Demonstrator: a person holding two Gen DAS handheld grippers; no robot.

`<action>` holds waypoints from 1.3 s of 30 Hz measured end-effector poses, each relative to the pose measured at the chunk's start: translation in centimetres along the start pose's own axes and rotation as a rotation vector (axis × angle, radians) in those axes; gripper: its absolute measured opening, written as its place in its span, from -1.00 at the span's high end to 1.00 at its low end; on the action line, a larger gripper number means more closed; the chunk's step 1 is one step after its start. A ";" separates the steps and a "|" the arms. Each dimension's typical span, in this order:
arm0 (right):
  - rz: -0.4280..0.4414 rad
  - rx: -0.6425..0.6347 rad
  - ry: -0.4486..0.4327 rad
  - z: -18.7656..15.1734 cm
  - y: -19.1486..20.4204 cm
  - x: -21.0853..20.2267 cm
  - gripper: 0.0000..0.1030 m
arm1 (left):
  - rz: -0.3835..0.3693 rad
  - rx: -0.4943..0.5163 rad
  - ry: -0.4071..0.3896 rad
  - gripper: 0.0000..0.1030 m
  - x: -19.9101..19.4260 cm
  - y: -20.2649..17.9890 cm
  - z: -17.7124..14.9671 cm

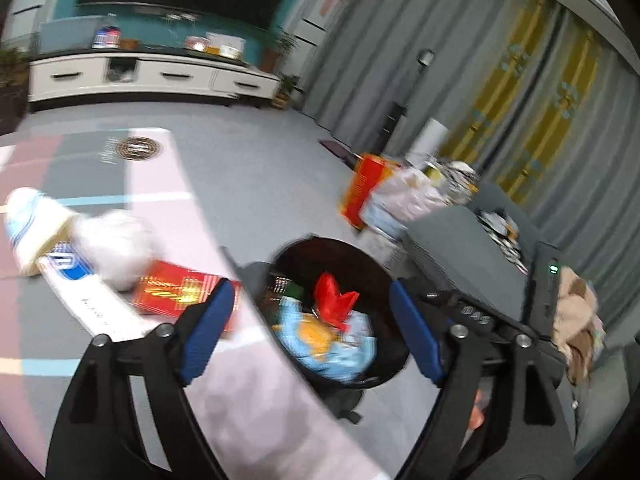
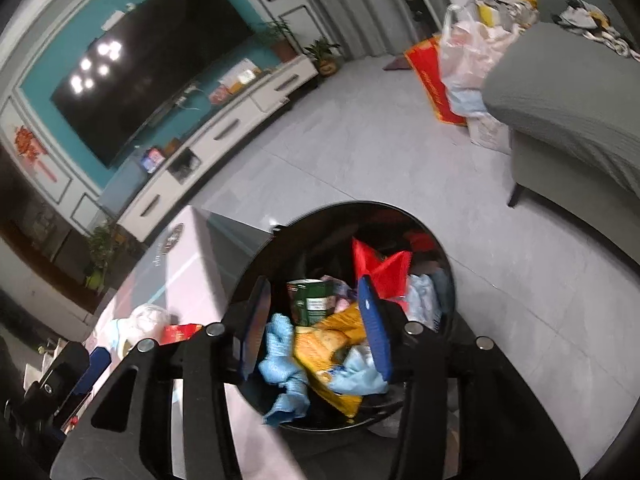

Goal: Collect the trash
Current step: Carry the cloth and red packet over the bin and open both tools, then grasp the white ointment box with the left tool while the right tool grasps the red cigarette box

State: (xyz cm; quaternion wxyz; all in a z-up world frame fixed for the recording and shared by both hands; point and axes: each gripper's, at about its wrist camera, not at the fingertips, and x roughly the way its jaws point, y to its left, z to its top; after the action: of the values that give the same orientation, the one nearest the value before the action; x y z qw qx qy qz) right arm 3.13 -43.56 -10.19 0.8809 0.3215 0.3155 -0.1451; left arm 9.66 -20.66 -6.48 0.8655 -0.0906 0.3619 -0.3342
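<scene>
While both grippers gape, trash bin (image 2: 400,216) brims.

light: dim, even indoor | glare: lamp spots on television (image 2: 148,68) at 10 o'clock | blur: motion smear across left view, right view sharper | edges: strong fisheye bending, black corners

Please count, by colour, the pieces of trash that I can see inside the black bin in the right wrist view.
Inside the black bin, as far as the view shows:
Red: 1, the red wrapper
Green: 1, the green can
Yellow: 1, the yellow snack bag
Light blue: 2, the blue cloth and the pale blue bag
Total: 5
</scene>
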 end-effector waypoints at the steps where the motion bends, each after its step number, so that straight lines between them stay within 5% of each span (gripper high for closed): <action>1: 0.014 -0.015 -0.007 0.0 0.4 -0.1 0.08 | 0.036 -0.009 -0.013 -0.69 -0.9 0.8 -0.1; 13: 0.207 -0.312 0.032 -2.5 7.7 0.2 -0.49 | 0.272 -0.237 0.006 -0.94 -6.7 10.6 -3.7; 20: 0.150 -0.502 0.061 -5.1 11.0 1.5 -0.59 | 0.317 -0.262 0.066 -0.94 -6.4 11.9 -4.7; 28: 0.186 -0.420 0.045 -4.4 10.7 1.2 -0.60 | 0.311 -0.306 0.124 -0.94 -0.9 11.5 -1.3; 39: 0.180 -0.389 0.054 -3.5 9.7 1.3 -0.60 | 0.454 -0.348 0.216 -0.81 4.5 11.9 0.0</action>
State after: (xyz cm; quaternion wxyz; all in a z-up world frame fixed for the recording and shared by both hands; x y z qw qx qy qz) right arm 6.94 -34.08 -8.51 0.9270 0.1761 0.3311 0.0061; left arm 18.12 -14.54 -13.77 0.8460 -0.1185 0.5146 -0.0729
